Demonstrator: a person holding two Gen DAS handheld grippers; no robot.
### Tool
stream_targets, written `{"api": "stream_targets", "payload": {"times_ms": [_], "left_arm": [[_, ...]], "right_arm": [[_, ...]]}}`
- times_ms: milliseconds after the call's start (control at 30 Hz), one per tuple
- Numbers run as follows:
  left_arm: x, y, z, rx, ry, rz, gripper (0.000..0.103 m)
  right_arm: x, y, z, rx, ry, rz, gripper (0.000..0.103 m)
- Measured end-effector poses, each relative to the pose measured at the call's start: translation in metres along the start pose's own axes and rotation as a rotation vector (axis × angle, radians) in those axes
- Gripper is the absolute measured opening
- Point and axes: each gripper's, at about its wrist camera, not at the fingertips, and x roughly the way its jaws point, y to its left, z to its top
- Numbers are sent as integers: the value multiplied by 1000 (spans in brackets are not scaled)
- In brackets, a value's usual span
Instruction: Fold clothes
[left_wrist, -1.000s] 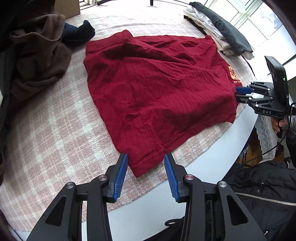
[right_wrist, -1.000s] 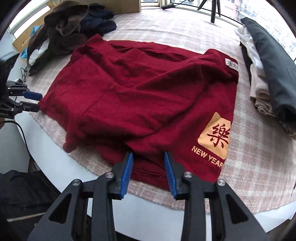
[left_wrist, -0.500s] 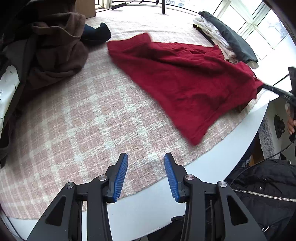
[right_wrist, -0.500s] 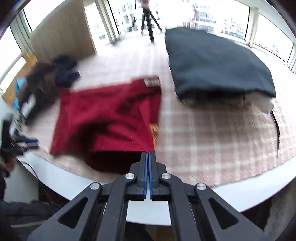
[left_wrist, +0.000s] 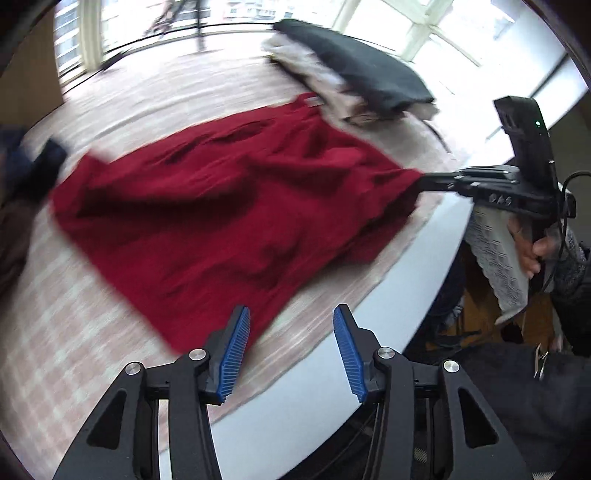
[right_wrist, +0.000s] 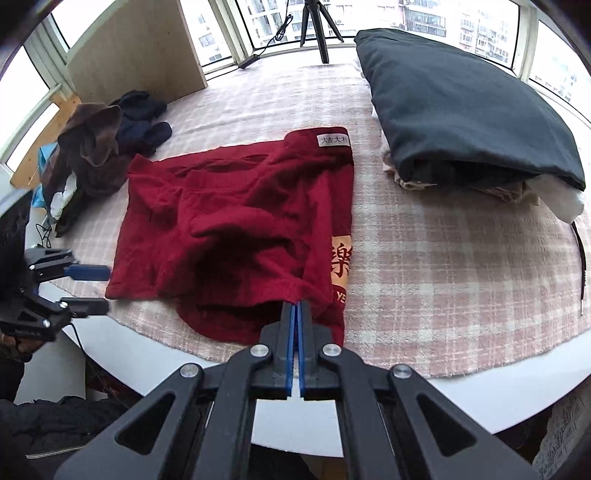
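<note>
Folding has barely begun: your right gripper (right_wrist: 295, 310) is clamped on the hem of the red garment (right_wrist: 236, 221), which lies rumpled ahead of it. Your left gripper (left_wrist: 291, 339) is opening, empty, the garment's corner just beyond its left finger; every fold remains.

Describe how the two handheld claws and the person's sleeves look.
Both claws, left and right, are matte black linkages with silver bolts and ribbed blue pads. The right one has an upright black box with a green light, plus a black cable. The sleeve looks grey.
</note>
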Motion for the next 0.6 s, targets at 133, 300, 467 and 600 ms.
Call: {"api": "stream_targets", "payload": {"times_ms": [133, 300, 467, 600], "left_arm": [[33, -35, 31, 183, 5, 109, 48], [33, -16, 12, 247, 114, 142, 48], [38, 8, -1, 228, 187, 184, 47], [38, 9, 4, 218, 165, 203, 44]], "right_arm": [[-1, 0, -5, -6, 1, 0, 1], [-10, -10, -3, 6, -34, -9, 1], [-11, -12, 1, 2, -45, 1, 1], [-9, -12, 2, 1, -36, 9, 1]]}}
